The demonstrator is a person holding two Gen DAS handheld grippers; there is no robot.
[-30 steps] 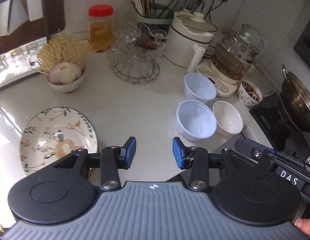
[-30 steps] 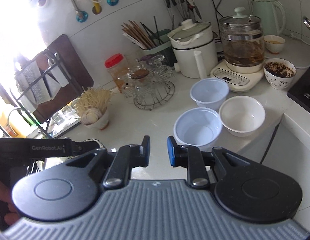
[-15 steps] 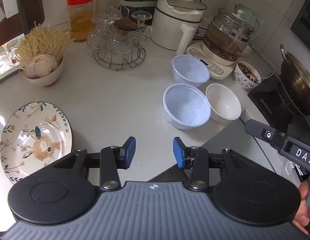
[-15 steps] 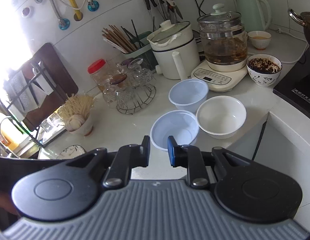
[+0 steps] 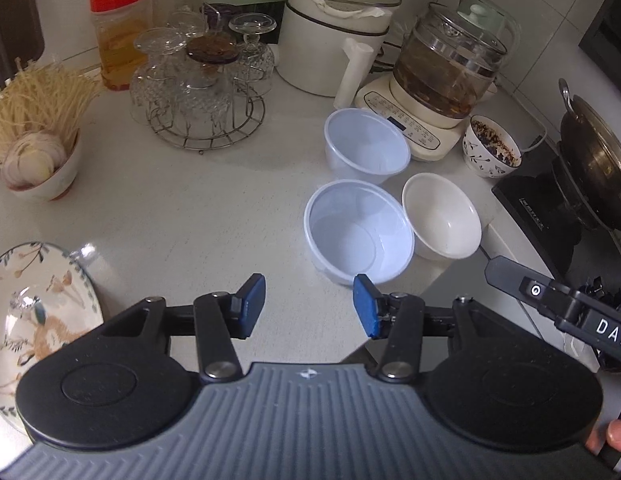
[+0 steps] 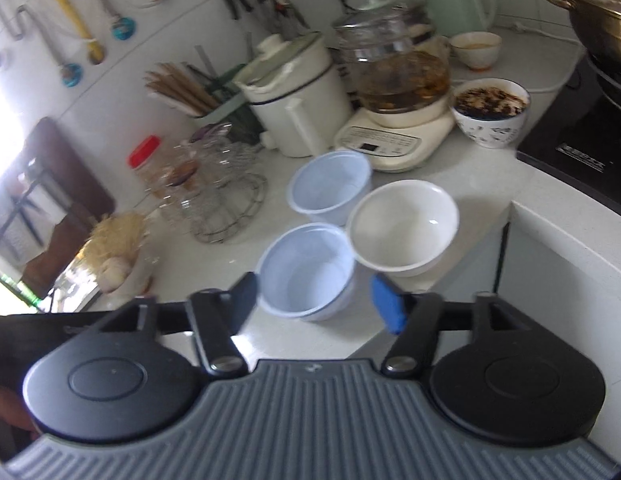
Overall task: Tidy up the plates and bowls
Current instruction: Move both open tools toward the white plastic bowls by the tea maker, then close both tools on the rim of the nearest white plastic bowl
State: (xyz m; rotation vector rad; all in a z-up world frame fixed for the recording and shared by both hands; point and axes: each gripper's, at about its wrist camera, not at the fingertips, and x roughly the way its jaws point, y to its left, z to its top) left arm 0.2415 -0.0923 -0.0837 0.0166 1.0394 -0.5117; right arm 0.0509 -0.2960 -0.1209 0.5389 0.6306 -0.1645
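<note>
Three empty bowls stand together on the white counter. The near clear plastic bowl (image 5: pixel 358 232) (image 6: pixel 306 270) touches a white ceramic bowl (image 5: pixel 442 216) (image 6: pixel 402 226), and a second clear plastic bowl (image 5: pixel 366 144) (image 6: pixel 330 186) sits behind them. A floral plate (image 5: pixel 38 312) lies at the left edge of the left wrist view. My left gripper (image 5: pixel 308 306) hovers short of the near plastic bowl, its jaws opening with nothing between them. My right gripper (image 6: pixel 314 304) hangs above the near plastic bowl's front rim, its jaws opening wide, the pads clear of the bowl.
A wire rack of upturned glasses (image 5: pixel 202 92), a bowl of noodles and garlic (image 5: pixel 34 148), a white cooker (image 5: pixel 334 40), a glass kettle on its base (image 5: pixel 442 80), a filled patterned bowl (image 5: pixel 490 148) and a stove with a pan (image 5: pixel 594 160) ring the bowls. The counter edge drops off near the white bowl.
Both grippers have moved forward and down toward the bowls. The right gripper's jaws have swung from nearly shut to wide apart. The left jaws have widened a little.
</note>
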